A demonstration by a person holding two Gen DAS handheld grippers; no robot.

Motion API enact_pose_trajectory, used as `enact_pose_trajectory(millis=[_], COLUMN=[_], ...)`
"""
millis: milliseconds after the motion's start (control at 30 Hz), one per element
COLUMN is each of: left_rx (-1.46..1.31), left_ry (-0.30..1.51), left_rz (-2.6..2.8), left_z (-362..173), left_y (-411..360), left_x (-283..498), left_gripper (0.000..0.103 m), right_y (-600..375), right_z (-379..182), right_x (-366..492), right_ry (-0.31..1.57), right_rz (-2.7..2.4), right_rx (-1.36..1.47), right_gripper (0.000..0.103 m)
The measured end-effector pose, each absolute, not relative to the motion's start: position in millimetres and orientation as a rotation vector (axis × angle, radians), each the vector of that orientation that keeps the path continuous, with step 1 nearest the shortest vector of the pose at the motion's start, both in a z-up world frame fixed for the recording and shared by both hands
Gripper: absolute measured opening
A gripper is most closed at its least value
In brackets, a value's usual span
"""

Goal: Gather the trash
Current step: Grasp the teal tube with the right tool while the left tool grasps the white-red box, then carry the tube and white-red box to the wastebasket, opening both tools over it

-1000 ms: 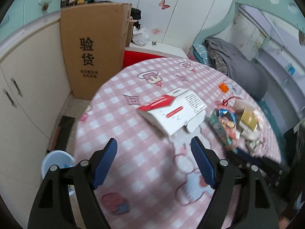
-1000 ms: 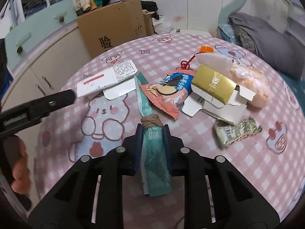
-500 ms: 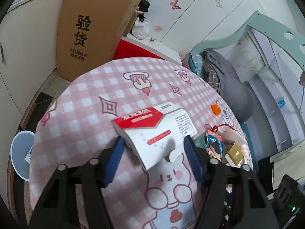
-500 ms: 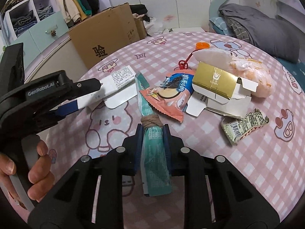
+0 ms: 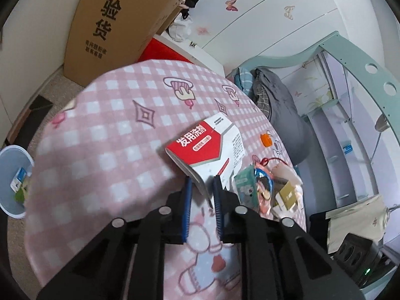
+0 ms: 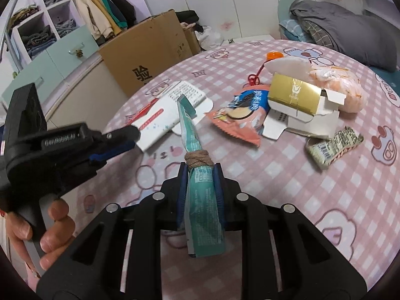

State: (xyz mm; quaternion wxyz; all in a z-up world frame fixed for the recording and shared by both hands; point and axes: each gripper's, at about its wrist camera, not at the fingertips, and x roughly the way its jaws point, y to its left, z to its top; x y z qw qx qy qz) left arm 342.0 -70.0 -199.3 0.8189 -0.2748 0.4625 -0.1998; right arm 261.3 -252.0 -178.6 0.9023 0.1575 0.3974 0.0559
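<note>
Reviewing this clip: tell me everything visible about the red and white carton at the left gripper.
The red and white carton is a flattened cardboard box: red panel with white lettering, white sides with small print, one end flap open. It lies tilted on the pink checked tablecloth, near corner raised between the closing left gripper pads. The green wrapper overlaps its far flap.

Left gripper [image 5: 202, 187] moved in from open table [image 5: 100, 150] to red-and-white box [image 5: 207, 147]; fingers [image 5: 187, 200], wide apart a second ago, now closing on near corner of box. Box tipped up off table.
</note>
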Motion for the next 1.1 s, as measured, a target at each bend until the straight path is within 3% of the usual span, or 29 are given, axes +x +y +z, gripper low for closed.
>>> enact_pose_trajectory(millis=[133,200,333,400,633,667,733,767,933,1100], left_rx=[-0.523,-0.482,-0.457,-0.458,-0.402,-0.388,-0.305,-0.252,0.153,0.316], left_ry=[0.934,0.910,0.879,0.884,0.857,0.846,0.837,0.820,0.768,0.842], left_rz=[-0.415,-0.405,-0.381,-0.375,-0.305,-0.304,-0.329,-0.335,-0.368,-0.403], left_z=[-186.4,-181.7,-178.7,-182.3,-184.2,-181.8,-171.8,-167.0,-161.4,-177.8], left_y=[-57.9,-49.7,-21.0,-8.9,20.8,22.3,17.0,11.7,-35.2,-63.5], left_x=[317.6,304.9,269.5,256.7,224.1,224.3,231.9,234.1,255.4,282.7], left_gripper=[0.013,0.005,0.006,0.000,0.001,0.006,0.047,0.079,0.082,0.082], right_y=[-244.1,-240.5,-225.5,-215.3,-182.8,-183.1,-188.3,-191.7,-209.3,-216.5], right_z=[-179.5,-177.3,-171.4,-169.7,-167.2,-165.6,-162.2,-161.5,-159.5,-166.6], right_x=[251.6,246.1,239.4,237.8,235.3,234.0,231.2,229.5,226.4,230.2], right_ry=[0.825,0.820,0.818,0.819,0.828,0.821,0.807,0.802,0.791,0.807], right_rz=[0.143,0.149,0.180,0.191,0.218,0.205,0.180,0.174,0.143,0.138], right_rx=[0.354,0.363,0.359,0.349,0.312,0.312,0.316,0.322,0.337,0.341], right_gripper=[0.021,0.021,0.021,0.021,0.021,0.021,0.021,0.021,0.021,0.021])
